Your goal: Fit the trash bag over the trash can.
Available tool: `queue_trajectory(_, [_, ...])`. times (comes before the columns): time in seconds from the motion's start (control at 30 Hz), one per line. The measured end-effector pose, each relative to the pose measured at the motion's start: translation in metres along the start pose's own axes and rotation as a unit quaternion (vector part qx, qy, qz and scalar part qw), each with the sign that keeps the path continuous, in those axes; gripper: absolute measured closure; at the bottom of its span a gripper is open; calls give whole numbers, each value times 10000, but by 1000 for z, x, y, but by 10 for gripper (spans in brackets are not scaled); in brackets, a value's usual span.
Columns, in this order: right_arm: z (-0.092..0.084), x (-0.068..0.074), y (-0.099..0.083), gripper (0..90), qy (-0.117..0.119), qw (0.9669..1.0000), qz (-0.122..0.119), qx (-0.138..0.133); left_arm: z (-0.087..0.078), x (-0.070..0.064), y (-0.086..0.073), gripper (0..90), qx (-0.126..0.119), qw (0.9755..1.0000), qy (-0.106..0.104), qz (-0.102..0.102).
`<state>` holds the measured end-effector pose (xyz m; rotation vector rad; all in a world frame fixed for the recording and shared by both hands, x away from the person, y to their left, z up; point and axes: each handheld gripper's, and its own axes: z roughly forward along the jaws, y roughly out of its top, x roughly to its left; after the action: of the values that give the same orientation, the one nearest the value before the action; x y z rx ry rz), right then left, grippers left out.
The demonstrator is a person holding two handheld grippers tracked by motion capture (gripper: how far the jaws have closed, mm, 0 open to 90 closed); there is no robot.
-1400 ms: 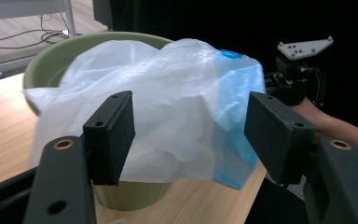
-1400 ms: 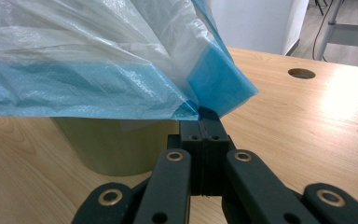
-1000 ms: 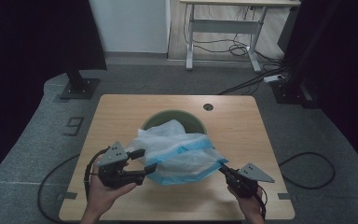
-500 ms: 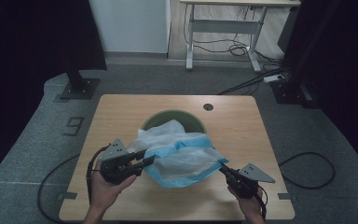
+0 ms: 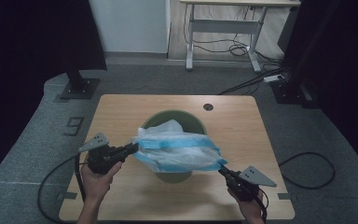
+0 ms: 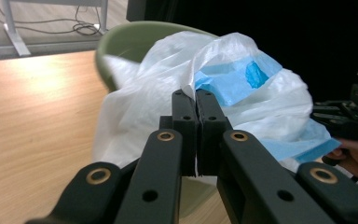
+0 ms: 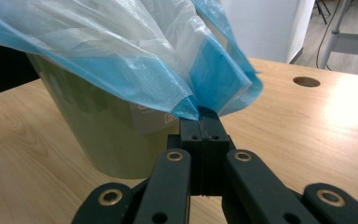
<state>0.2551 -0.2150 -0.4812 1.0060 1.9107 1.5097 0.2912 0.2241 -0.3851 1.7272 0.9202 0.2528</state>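
Note:
A white and blue plastic bag (image 5: 177,149) lies spread over the mouth of a green bin (image 5: 186,117) in the middle of the table. My left gripper (image 5: 133,148) is at the bag's left edge; its jaws have just been closing and now pinch a thin fold of the bag (image 6: 242,93). In the left gripper view the left gripper (image 6: 196,100) stands pressed together, with the bin (image 6: 130,42) behind. My right gripper (image 5: 223,169) holds the bag's near right corner. In the right gripper view the right gripper (image 7: 204,116) is shut on the blue hem of the bag (image 7: 121,46), beside the bin (image 7: 98,135).
The wooden table (image 5: 121,112) has a round cable hole (image 5: 208,107) at the back right. Cables trail from both grippers over the table's front edge. A desk frame (image 5: 223,28) and loose wires stand on the floor beyond.
My left gripper moved away from the table's front to the bag's left edge and its jaws closed on the plastic. The bag now stretches further left. The right gripper has stayed in place.

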Motion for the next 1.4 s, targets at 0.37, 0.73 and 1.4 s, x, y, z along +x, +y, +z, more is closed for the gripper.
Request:
queue_trajectory(0.37, [0,9,-14,889,190,9995,-120,225,2,16,-22,884,282,9995,20,-134])
queue_trajectory(0.73, [-72,21,8,492,583,9979,-56,-272,1,19,-27,884,328,9994,25,-118])
queue_trajectory(1.4, [30,-22,69,518,313,9966,-643,402,1,23,-24,885,343,9994,18,-90])
